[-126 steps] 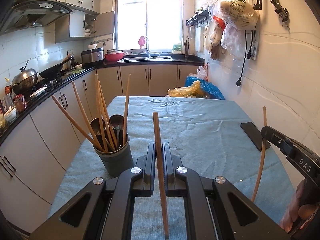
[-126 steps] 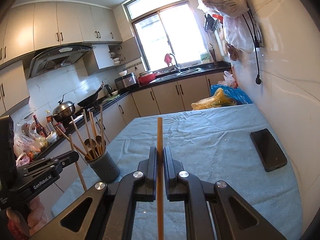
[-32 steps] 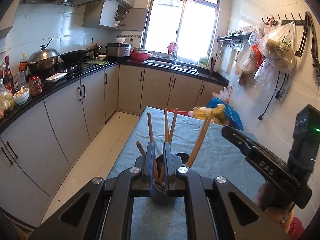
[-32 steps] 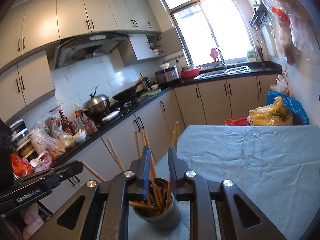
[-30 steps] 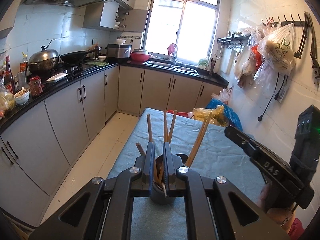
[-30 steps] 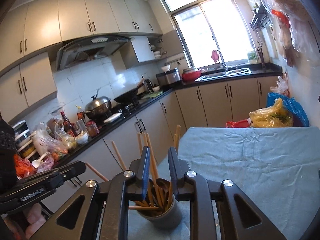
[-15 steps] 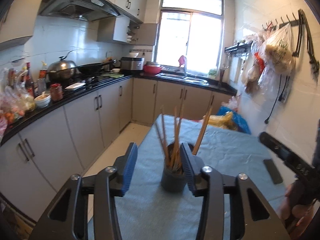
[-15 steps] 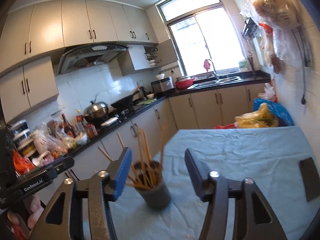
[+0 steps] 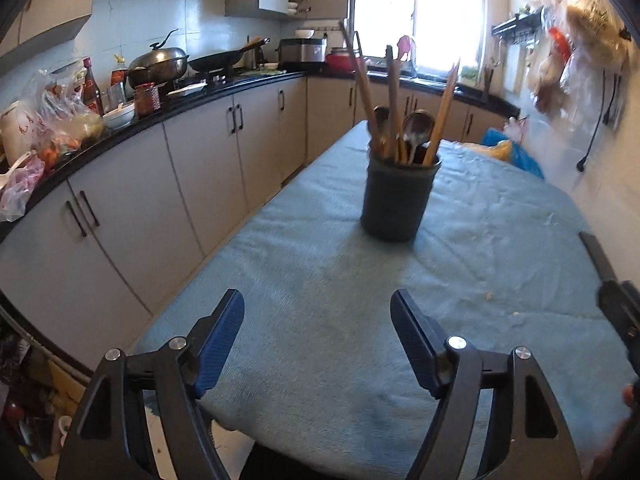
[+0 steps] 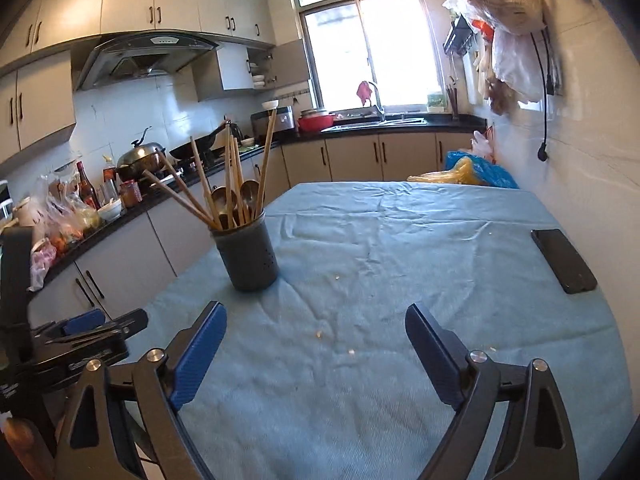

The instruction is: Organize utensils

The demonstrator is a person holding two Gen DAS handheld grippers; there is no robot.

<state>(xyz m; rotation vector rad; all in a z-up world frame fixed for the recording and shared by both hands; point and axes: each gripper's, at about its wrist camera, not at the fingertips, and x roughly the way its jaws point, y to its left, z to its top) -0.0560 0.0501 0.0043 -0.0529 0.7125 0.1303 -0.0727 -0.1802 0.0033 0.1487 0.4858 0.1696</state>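
Note:
A dark grey utensil holder (image 9: 396,200) stands upright on the blue-clothed table (image 9: 320,280); it also shows in the right wrist view (image 10: 249,254). Several wooden chopsticks (image 9: 444,108) and spoons (image 9: 416,126) stick out of it, seen too in the right wrist view (image 10: 230,184). My left gripper (image 9: 318,312) is open and empty, low over the near table edge, well short of the holder. My right gripper (image 10: 316,324) is open and empty above the cloth, to the holder's right. The left gripper's body shows in the right wrist view (image 10: 80,340).
A black phone (image 10: 563,260) lies at the table's right side near the wall. Kitchen cabinets and a cluttered black counter (image 9: 120,120) run along the left. Bags (image 10: 504,24) hang on the right wall. Blue and yellow bags (image 10: 468,172) sit beyond the table's far end.
Both grippers held a chopstick, lowered them into the holder, then opened and pulled back. Both are now wide open, empty and farther from the holder.

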